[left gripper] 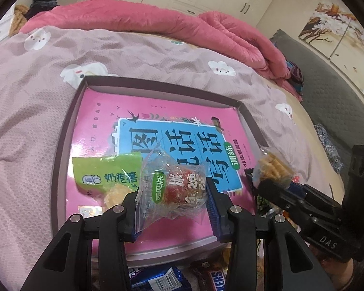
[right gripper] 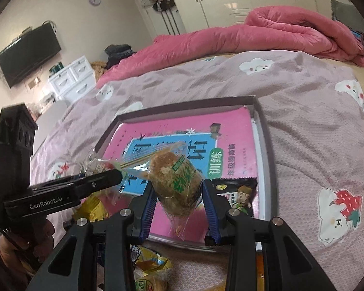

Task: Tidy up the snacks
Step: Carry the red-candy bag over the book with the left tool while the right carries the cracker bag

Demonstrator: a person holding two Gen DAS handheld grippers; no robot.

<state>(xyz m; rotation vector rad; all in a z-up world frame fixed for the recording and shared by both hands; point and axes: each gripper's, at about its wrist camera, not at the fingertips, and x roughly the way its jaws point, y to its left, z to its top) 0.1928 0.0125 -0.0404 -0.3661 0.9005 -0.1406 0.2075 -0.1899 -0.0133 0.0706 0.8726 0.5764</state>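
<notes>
Book (left gripper: 157, 126) in tray (left gripper: 63, 131) on bed (left gripper: 24, 97); snack pkt (left gripper: 104, 172) on book.

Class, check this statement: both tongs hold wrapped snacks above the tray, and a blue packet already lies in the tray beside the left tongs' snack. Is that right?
One detail is wrong: the packet lying in the tray is green, not blue, as the left wrist view shows. The left tongs and the right tongs do each hold a wrapped snack above the tray.

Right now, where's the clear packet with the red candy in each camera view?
Left wrist view: the clear red candy packet sits low centre, clamped by the left gripper.
Right wrist view: the same packet is at left, at the tip of the left gripper.
Shared landmark: the pink book in the tray.
</notes>
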